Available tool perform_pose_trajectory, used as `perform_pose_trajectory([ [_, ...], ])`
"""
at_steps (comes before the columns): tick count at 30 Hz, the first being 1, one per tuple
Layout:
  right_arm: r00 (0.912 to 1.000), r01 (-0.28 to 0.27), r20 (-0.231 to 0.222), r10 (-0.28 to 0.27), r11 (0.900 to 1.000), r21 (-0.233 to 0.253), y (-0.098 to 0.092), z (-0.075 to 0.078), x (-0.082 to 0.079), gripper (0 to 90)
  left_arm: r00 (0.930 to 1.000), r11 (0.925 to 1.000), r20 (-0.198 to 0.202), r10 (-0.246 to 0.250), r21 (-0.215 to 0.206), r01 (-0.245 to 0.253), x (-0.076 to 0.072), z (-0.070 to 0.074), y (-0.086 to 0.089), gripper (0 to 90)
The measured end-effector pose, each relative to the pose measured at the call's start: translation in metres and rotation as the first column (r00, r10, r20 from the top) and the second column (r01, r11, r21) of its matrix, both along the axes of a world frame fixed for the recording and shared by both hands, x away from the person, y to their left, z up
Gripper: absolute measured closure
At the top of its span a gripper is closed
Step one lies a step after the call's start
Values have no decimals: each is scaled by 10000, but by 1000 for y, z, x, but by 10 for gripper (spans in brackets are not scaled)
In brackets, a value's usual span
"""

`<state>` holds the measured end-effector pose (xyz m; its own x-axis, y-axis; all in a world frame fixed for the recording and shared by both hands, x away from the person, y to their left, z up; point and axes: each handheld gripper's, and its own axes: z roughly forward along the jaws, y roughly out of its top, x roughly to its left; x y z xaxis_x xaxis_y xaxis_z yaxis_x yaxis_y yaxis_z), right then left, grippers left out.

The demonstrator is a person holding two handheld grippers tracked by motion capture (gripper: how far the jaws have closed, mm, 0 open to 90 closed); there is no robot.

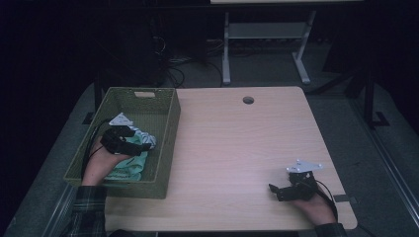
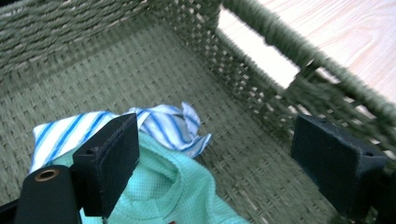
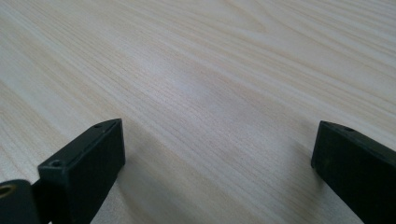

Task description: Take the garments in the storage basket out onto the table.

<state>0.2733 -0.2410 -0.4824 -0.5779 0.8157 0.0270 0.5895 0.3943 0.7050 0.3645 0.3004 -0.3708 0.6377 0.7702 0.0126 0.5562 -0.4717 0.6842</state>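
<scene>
Left tool (image 1: 129, 139), jaws released, hovers inside the green basket (image 1: 168, 129) above 2 cloths: mint cloth (image 2: 168, 196) and striped cloth (image 2: 161, 122). Right tool (image 1: 280, 190), jaws released, rests on the surface (image 1: 237, 148).

a lab: bare desk (image 1: 237, 148) (grommet hole (image 1: 248, 100)), tangled floor cables (image 1: 173, 64).

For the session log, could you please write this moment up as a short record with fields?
Setting: wooden table with a green woven basket at its left edge
Basket contents: mint green garment and blue-striped white cloth, crumpled together
Left gripper: inside the basket, jaws open over the garments, holding nothing
Right gripper: low over bare table at the right, jaws open, holding nothing
Floor behind: a white table frame
</scene>
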Motion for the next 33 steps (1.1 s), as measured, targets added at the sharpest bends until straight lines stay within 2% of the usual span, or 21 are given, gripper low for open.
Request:
perform_pose_trajectory([
  [6,10000,-1,3,1,10000,-1,0,0,0,24,9997,9999,-252,54,126,-51,1,-9,2,147],
  [9,10000,-1,3,1,10000,0,0,0,0,24,9991,9993,-408,83,365,-68,3,-14,3,147],
  [12,10000,-3,2,3,10000,-5,0,0,0,24,9987,9993,-482,160,354,-143,3,-17,4,148],
  [16,10000,-2,4,2,10000,2,0,0,0,24,9975,9975,-666,218,681,-172,5,-23,4,147],
  [24,10000,-4,6,4,10000,0,0,0,0,24,9943,9945,-999,374,1009,-273,7,-33,2,148],
  [28,10000,-5,7,5,10000,-2,0,0,0,23,9910,9914,-1274,421,1282,-257,9,-38,0,150],
  [29,10000,-5,7,5,10000,-3,0,0,0,24,9890,9875,-1408,452,1562,-229,11,-40,0,150],
  [32,10000,-4,5,4,10000,-6,0,0,0,24,9860,9846,-1588,510,1731,-231,12,-43,-1,150],
  [33,10000,-4,3,4,10000,-6,0,0,0,24,9840,9812,-1698,543,1919,-210,12,-45,-3,152],
])
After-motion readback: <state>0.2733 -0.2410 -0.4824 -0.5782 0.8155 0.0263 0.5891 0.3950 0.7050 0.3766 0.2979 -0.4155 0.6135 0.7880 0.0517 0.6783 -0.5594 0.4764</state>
